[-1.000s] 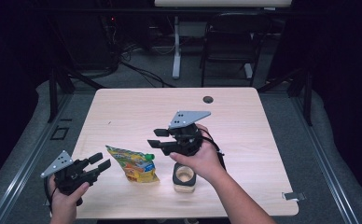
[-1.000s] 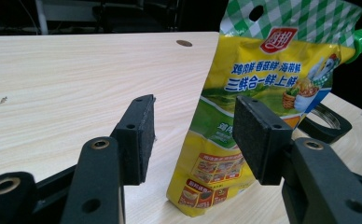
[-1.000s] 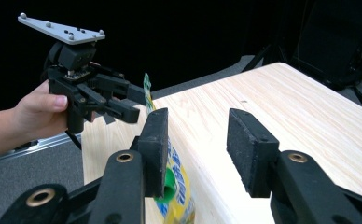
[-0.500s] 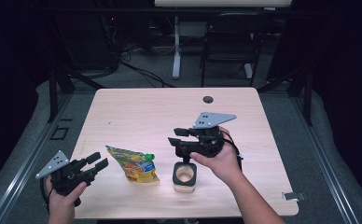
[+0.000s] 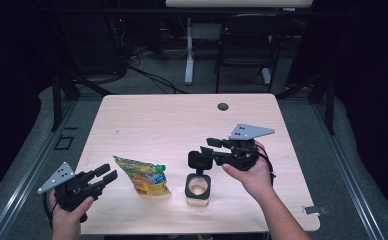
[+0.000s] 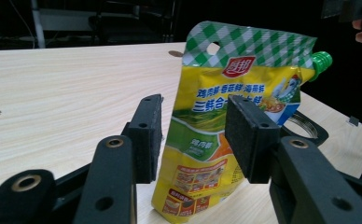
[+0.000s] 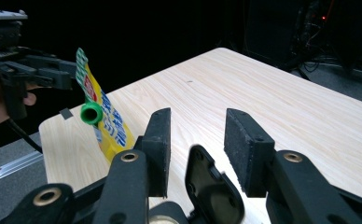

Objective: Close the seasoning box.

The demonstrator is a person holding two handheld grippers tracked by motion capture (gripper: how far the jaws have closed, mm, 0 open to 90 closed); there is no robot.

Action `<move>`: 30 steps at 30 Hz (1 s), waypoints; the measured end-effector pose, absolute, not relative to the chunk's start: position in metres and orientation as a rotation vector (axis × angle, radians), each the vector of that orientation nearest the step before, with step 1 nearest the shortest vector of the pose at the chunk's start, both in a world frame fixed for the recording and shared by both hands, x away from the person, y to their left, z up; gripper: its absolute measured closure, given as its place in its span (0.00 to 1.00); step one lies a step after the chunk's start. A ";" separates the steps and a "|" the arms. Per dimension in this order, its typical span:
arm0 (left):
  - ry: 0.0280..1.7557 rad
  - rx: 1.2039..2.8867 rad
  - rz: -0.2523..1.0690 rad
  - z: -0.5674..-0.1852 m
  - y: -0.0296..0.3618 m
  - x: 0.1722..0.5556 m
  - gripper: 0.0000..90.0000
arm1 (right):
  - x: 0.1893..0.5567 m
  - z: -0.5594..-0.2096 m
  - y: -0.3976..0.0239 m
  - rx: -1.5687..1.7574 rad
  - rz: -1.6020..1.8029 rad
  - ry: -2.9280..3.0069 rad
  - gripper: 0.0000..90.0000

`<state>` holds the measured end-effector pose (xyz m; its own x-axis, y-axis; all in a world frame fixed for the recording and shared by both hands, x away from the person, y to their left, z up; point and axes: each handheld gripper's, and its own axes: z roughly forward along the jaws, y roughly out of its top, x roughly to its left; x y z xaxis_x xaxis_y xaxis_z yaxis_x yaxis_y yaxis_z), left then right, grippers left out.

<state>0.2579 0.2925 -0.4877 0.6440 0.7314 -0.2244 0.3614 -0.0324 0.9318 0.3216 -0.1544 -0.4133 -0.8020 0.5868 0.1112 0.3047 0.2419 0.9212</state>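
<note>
A yellow and green spouted pouch [image 5: 144,176] [image 6: 226,121] stands upright near the table's front, its green cap [image 7: 91,113] toward the right. Just left of it, my left gripper [image 5: 107,173] [image 6: 195,126] points at it. Its jaws have just been closing but stand open, short of the pouch. Right of the pouch sits a small jar [image 5: 198,190] with its black flip lid [image 5: 200,160] [image 7: 212,186] raised. My right gripper [image 5: 209,149] [image 7: 198,135] hovers just above the lid, open, its pads off the lid.
The light wooden table [image 5: 182,125] has a round cable hole [image 5: 223,106] at its far edge and a bit of tape [image 5: 309,210] at the front right corner. A dark chair [image 5: 247,45] and cables lie beyond the table.
My right gripper has moved to the right, off the spot above the jar, and the jar's lid now shows raised. The left gripper has stayed put, its jaws narrower.
</note>
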 end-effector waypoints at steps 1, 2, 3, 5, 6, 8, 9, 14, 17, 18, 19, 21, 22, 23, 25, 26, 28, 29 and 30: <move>0.907 1.642 0.372 -0.487 0.292 0.257 0.64 | 0.321 -0.414 -0.156 0.834 1.576 2.262 0.69; 0.907 1.643 0.366 -0.486 0.291 0.257 0.65 | 0.321 -0.415 -0.158 0.837 1.568 2.263 0.69; 0.901 1.647 0.366 -0.486 0.291 0.256 0.66 | 0.321 -0.416 -0.159 0.843 1.576 2.256 0.69; 0.894 1.658 0.363 -0.485 0.289 0.256 0.66 | 0.319 -0.417 -0.162 0.855 1.580 2.248 0.68; 0.893 1.660 0.360 -0.484 0.289 0.255 0.66 | 0.318 -0.418 -0.164 0.861 1.584 2.245 0.68; 0.881 1.670 0.362 -0.484 0.288 0.255 0.67 | 0.318 -0.420 -0.167 0.875 1.592 2.235 0.68; 0.880 1.673 0.357 -0.484 0.287 0.255 0.67 | 0.317 -0.421 -0.168 0.881 1.590 2.231 0.68; 0.877 1.678 0.364 -0.484 0.283 0.253 0.68 | 0.316 -0.426 -0.177 0.909 1.583 2.206 0.69; 0.867 1.692 0.347 -0.484 0.280 0.253 0.68 | 0.316 -0.427 -0.180 0.916 1.580 2.205 0.69; 0.862 1.692 0.346 -0.484 0.279 0.253 0.68 | 0.317 -0.427 -0.180 0.916 1.581 2.206 0.69; 0.864 1.696 0.347 -0.484 0.278 0.253 0.68 | 0.318 -0.428 -0.180 0.916 1.584 2.204 0.69; 0.858 1.703 0.345 -0.485 0.275 0.253 0.68 | 0.319 -0.428 -0.180 0.908 1.579 2.196 0.68; 0.868 1.705 0.361 -0.486 0.273 0.252 0.68 | 0.320 -0.429 -0.180 0.906 1.573 2.189 0.65; 0.859 1.714 0.350 -0.486 0.272 0.253 0.68 | 0.320 -0.429 -0.179 0.909 1.575 2.182 0.63; 0.857 1.718 0.340 -0.488 0.269 0.253 0.68 | 0.323 -0.432 -0.178 0.919 1.575 2.190 0.60; 0.857 1.723 0.338 -0.488 0.268 0.253 0.68 | 0.324 -0.433 -0.178 0.917 1.577 2.194 0.59; 0.858 1.737 0.334 -0.489 0.265 0.253 0.67 | 0.326 -0.435 -0.178 0.920 1.585 2.197 0.57; 0.856 1.737 0.336 -0.490 0.263 0.253 0.67 | 0.327 -0.437 -0.178 0.922 1.586 2.198 0.56; 0.860 1.740 0.335 -0.490 0.261 0.252 0.67 | 0.328 -0.438 -0.178 0.925 1.601 2.201 0.55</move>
